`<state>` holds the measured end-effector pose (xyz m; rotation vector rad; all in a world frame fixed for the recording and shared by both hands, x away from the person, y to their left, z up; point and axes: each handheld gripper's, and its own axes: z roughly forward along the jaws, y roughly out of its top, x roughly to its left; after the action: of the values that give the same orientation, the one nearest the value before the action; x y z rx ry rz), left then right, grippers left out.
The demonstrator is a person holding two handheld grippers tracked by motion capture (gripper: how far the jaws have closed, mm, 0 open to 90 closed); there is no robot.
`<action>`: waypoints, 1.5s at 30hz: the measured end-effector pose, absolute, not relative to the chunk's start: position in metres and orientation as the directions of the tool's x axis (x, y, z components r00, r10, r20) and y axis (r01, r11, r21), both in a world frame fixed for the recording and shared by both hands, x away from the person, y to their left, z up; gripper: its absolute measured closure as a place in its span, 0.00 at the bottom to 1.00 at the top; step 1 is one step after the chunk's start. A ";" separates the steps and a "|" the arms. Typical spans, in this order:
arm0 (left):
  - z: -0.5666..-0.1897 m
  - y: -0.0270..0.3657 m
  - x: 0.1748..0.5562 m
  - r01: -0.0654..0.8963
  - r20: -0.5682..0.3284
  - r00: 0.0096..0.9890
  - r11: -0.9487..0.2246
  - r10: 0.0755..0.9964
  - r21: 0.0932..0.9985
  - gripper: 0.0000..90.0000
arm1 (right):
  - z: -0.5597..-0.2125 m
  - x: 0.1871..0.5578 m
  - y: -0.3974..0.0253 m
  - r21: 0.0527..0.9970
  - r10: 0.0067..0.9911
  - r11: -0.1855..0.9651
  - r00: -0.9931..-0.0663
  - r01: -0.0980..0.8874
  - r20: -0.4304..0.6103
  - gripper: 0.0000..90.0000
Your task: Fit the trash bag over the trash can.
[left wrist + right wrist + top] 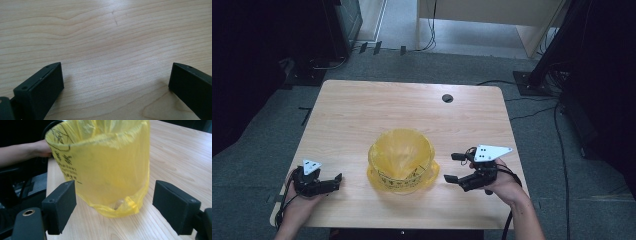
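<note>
Grey carpet surrounds a light wooden desk (362,107) with rounded corners, and dark equipment and cables stand along the walls beyond its far edge.

At the near-left corner of the desk, the left gripper (337,181) rests low on the wood, held in a person's hand that comes in over the near edge. Its jaws are spread wide and hold nothing; in the left gripper view they frame bare wood grain, close above the surface. A small grey three-cornered plate sits on top of it.

Toward the near-right corner, the right gripper (453,167) is held in the other hand just above the desk, pointing inward at the yellow bag (402,160). Its jaws are also spread wide and hold nothing. In the right gripper view (113,205) the bag stands between the two black jaws but beyond their tips, apart from both.

The yellow bag lines a round, upright container that stands a little nearer the near edge than the middle of the desk, between the two grippers and closer to the right one. Its thin plastic is folded over the rim and bunches on the wood around the base; black printing runs along its near side. Inside, whether it holds anything cannot be told.

Farther on, a small dark round hole (447,98) sits near the far edge.
</note>
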<state>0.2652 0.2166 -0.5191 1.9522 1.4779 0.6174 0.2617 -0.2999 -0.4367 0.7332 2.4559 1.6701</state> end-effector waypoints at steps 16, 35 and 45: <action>-0.519 0.217 0.265 0.680 0.005 0.270 -0.194 0.963 0.707 0.00 | -0.469 0.251 -0.323 0.897 0.636 0.172 -0.741 0.408 0.215 0.22; -0.519 0.217 0.265 0.681 0.005 0.270 -0.194 0.963 0.706 0.00 | -0.501 0.233 -0.365 0.877 0.844 0.073 -0.499 0.474 0.200 0.18; -0.519 0.216 0.266 0.681 0.005 0.268 -0.193 0.963 0.707 0.00 | -0.509 0.223 -0.388 0.863 0.903 0.040 -0.388 0.504 0.185 0.17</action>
<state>0.2656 0.2164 -0.5191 1.9517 1.4791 0.6182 0.2230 -0.3884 -0.5086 1.4176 1.9124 1.2994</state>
